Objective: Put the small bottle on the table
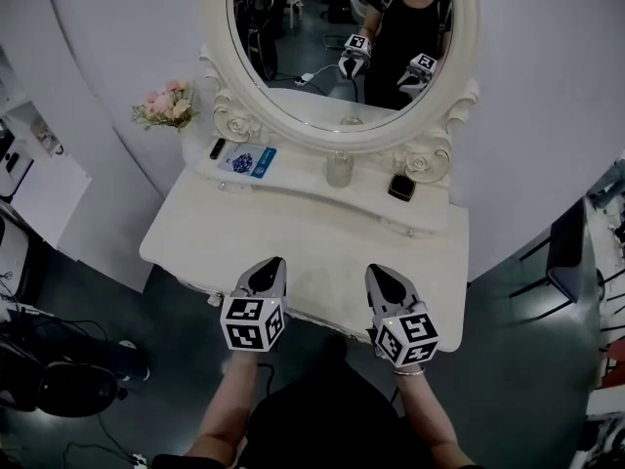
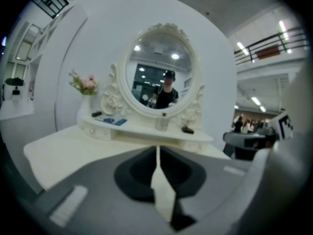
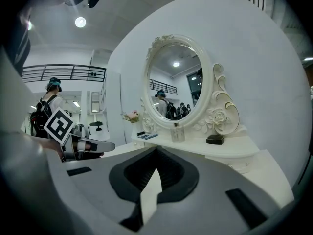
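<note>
Curving round from 9 o'clock to 3 o'clock in the head view, white wall (image 1: 107, 57), with dark floor (image 1: 518, 360) showing at 4 o'clock and 8 o'clock.

Standing against that wall, white dressing table (image 1: 312, 233), lying bare across its broad main top.

Rising at 12 o'clock from the table, oval mirror (image 1: 322, 86) in a carved white frame, reflecting a person (image 1: 410, 13).

Running under the mirror, raised shelf (image 1: 303, 189), carrying all the small things.

Hovering over the table's near edge at 7 o'clock, left gripper (image 1: 270, 265), holding its jaws pressed together on nothing.

Hovering alongside at 5 o'clock, apart from the left one, right gripper (image 1: 381, 274), likewise meeting tip to tip and gripping nothing.

Sitting beyond the shelf's 10 o'clock end, pink flower bunch (image 1: 168, 106).

Lying at 11 o'clock on the shelf, blue card (image 1: 254, 161).

Resting at 1 o'clock, just beside the frame's carved rose, black case (image 1: 401, 187).

Standing upright at 12 o'clock on the shelf, centred under the mirror, small bottle (image 1: 339, 169) of clear glass, well apart from both grippers and not yet down on the main top.

Lying just beside the card toward 9 o'clock, small black object (image 1: 217, 149), too small for telling what.
</note>
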The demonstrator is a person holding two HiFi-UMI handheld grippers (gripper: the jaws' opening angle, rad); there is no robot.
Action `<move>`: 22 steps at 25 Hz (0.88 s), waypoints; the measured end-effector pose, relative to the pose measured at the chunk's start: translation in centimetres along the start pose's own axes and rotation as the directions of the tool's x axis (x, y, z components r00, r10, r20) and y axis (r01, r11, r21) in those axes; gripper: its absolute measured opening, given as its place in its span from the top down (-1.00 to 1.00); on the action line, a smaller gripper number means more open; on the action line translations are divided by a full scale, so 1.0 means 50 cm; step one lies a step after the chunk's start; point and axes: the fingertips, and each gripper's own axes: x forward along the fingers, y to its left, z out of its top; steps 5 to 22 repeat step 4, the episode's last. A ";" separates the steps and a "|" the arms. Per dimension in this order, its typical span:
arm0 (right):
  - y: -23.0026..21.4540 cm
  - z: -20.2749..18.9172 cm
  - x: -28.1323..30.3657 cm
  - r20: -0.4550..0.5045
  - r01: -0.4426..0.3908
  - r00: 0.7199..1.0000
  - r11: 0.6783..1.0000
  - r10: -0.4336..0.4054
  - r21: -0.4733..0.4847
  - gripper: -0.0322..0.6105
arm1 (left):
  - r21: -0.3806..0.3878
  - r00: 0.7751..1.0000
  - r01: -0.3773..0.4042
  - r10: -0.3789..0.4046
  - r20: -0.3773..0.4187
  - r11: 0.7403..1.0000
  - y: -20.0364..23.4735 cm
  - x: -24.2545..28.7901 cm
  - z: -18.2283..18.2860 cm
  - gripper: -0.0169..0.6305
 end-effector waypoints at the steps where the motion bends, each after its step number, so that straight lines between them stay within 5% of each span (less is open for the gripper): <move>1: -0.001 0.000 0.000 0.000 -0.003 1.000 1.000 0.003 0.003 0.89 | -0.001 1.000 -0.001 0.001 0.000 1.000 -0.001 0.000 0.000 0.87; 22: -0.004 0.001 0.001 0.002 -0.009 1.000 1.000 0.009 0.014 0.89 | -0.005 1.000 -0.006 0.006 0.003 1.000 -0.002 0.002 0.002 0.87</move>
